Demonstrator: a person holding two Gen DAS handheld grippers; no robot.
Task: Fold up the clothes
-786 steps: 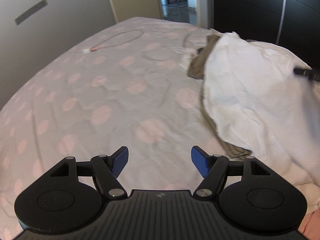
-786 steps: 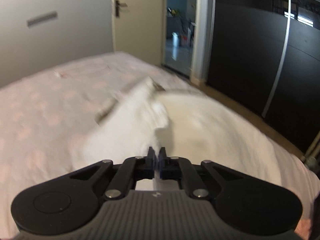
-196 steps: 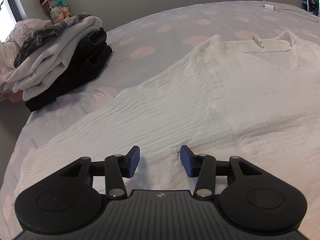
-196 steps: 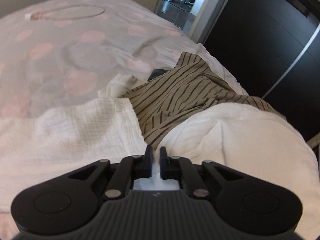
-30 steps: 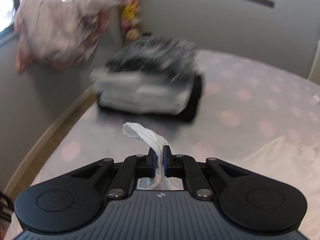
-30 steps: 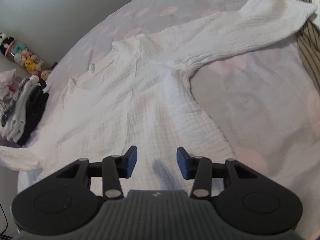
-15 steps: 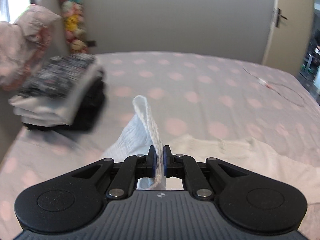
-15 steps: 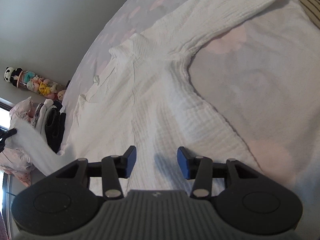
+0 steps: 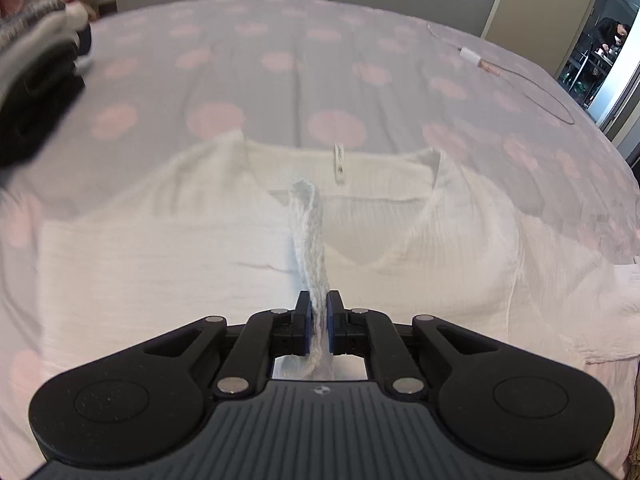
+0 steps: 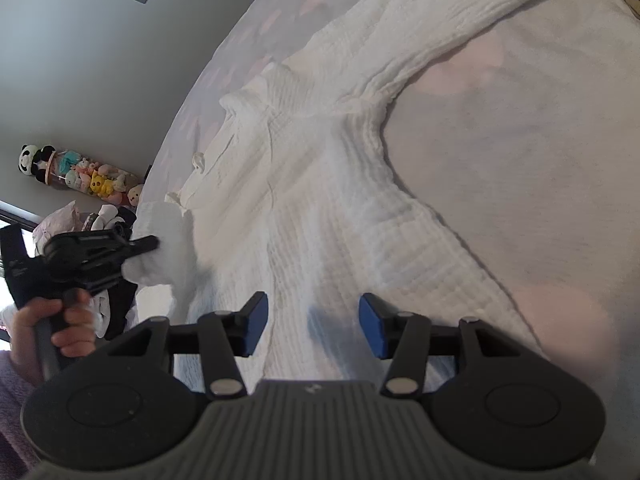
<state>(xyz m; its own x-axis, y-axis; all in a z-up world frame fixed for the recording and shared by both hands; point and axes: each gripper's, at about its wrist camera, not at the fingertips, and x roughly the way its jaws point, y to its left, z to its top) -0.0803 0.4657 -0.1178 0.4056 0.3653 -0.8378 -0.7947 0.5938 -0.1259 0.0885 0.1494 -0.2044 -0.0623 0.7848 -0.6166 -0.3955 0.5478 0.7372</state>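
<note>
The left tongs are clamped on the cuff of the white crinkled-cotton top, spread on the pink-spotted bed. The right tongs, opening with nothing between them, hover over its body at six o'clock. Soft, light and limp (it likely drags and wrinkles), it seems best pinched at hems and cuffs.

One white shirt, one bed, one pile of folded clothes, one cable, two claws were there.

Bed under grey sheet with pink dots fills left wrist view; white textured top spread flat across centre, neckline toward upper frame; folded clothes stack at upper left edge, blurred; white cable at upper right.
</note>
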